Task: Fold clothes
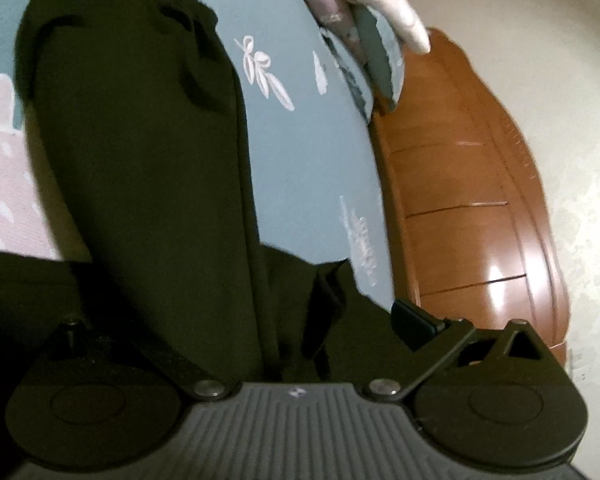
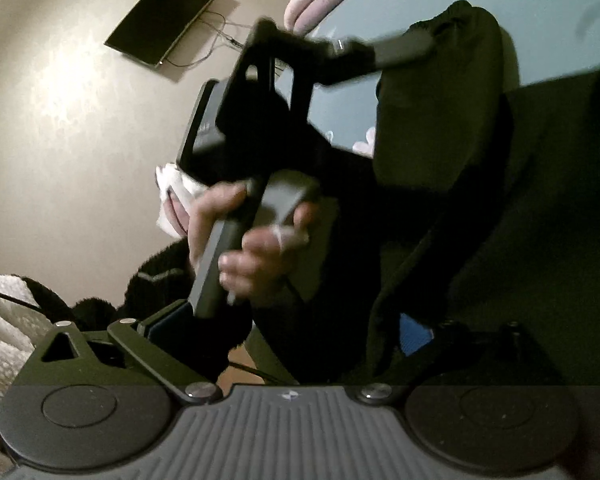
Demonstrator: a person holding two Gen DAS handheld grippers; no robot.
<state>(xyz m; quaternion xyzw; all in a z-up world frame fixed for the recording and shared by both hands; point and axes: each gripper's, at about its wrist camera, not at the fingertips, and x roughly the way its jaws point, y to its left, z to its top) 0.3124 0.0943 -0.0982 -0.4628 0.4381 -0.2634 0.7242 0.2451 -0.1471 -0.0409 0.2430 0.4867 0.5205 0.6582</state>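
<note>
garment point(image 1: 140, 168): very dark, near black with an olive cast, plain, no print.
sheet point(image 1: 308, 152): dusty blue-grey, scattered white leaf sprigs; a pink patch with white oval dots and a white rabbit-ear shape at its left side.
pillow point(image 1: 380, 4): pale pink-white; beside it, cloth with mauve and grey floral print.
bed frame point(image 1: 472, 200): glossy orange-brown wood.
floor point(image 1: 560, 80): cream, faintly mottled.
left gripper point(image 1: 276, 320): black, with a grey ribbed base.
right gripper point(image 2: 284, 332): black, grey ribbed base, blue finger pad point(image 2: 414, 336).
tablet point(image 2: 160, 18): black slab, thin dark cable.
fleece point(image 2: 0, 320): white, nubbly.
</note>
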